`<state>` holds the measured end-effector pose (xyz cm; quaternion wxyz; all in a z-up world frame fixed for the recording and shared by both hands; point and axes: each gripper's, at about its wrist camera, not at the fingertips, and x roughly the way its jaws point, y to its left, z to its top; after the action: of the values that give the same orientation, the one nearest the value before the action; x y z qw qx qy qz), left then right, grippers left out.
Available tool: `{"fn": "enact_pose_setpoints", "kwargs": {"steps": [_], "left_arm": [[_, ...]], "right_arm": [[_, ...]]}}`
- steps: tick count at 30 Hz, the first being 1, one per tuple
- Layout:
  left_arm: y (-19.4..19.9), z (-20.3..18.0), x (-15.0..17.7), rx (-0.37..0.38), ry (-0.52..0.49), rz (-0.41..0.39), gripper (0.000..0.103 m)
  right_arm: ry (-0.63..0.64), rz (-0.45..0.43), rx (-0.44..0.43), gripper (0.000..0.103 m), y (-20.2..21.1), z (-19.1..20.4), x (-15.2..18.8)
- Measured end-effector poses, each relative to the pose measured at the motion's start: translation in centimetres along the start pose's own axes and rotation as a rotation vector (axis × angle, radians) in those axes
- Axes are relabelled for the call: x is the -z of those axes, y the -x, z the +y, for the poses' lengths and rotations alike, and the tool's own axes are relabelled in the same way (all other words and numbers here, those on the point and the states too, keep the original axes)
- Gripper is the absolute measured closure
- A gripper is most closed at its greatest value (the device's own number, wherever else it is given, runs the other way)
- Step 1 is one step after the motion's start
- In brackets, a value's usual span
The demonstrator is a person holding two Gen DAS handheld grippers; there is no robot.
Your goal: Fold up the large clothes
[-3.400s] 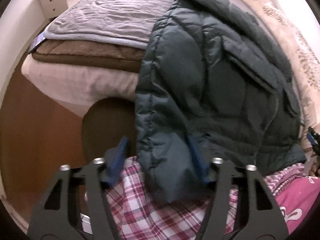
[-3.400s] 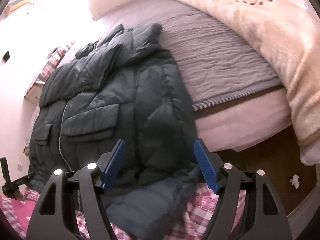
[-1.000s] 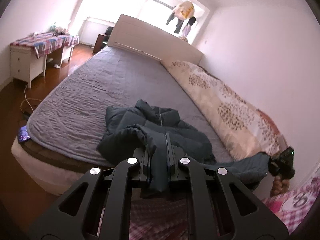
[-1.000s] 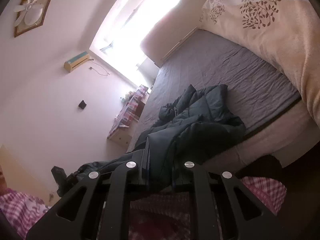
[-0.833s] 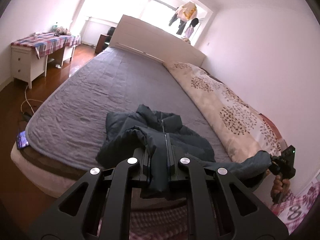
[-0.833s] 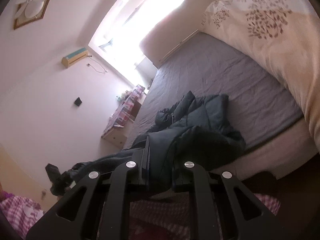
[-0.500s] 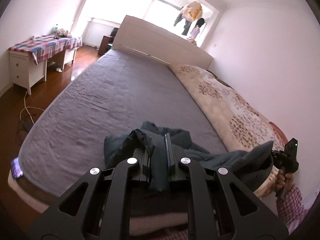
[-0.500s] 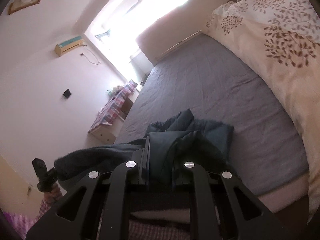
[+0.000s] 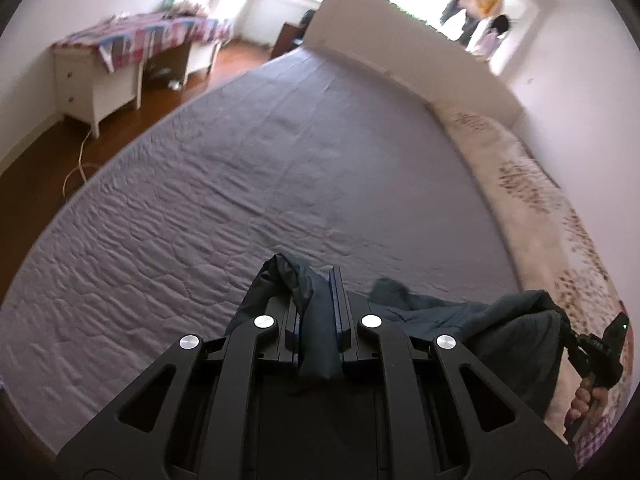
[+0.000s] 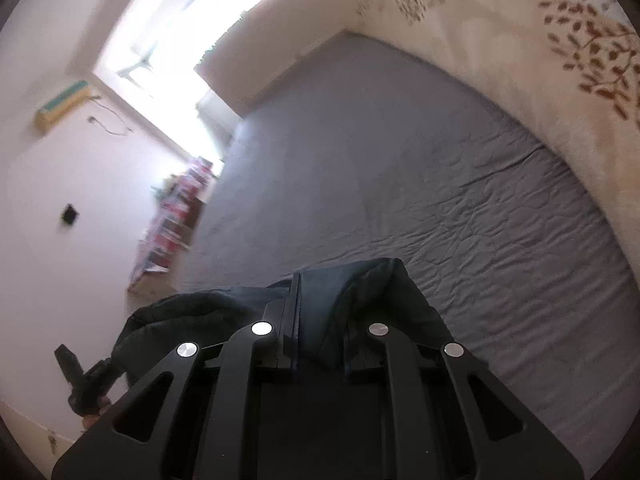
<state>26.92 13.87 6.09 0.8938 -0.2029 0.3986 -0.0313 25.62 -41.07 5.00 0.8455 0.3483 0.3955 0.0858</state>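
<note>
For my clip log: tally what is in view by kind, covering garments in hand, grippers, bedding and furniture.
Garments held: 1, the dark jacket
Grippers: 2, left gripper and right gripper, both clamped on it
Bedding: 2, grey bed cover and floral quilt
Furniture: 2, headboard and white desk
Total: 7

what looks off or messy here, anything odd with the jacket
Nothing damaged or spilled. The dark jacket hangs bunched between the left gripper and right gripper, both shut on it, above the grey bed cover, which is wrinkled.
</note>
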Motion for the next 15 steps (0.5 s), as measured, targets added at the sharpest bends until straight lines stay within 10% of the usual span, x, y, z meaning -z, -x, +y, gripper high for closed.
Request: {"fn": "enact_pose_setpoints", "kwargs": {"steps": [9, 15], "left_arm": [[-7.1, 1.9, 1.2, -0.051, 0.085, 0.097, 0.085], [-7.3, 2.0, 0.7, -0.001, 0.154, 0.121, 0.060]], "right_arm": [[-0.061, 0.101, 0.088, 0.087, -9.4, -3.9, 0.6], [-0.216, 0.128, -0.006, 0.074, -9.4, -6.1, 0.8]]}}
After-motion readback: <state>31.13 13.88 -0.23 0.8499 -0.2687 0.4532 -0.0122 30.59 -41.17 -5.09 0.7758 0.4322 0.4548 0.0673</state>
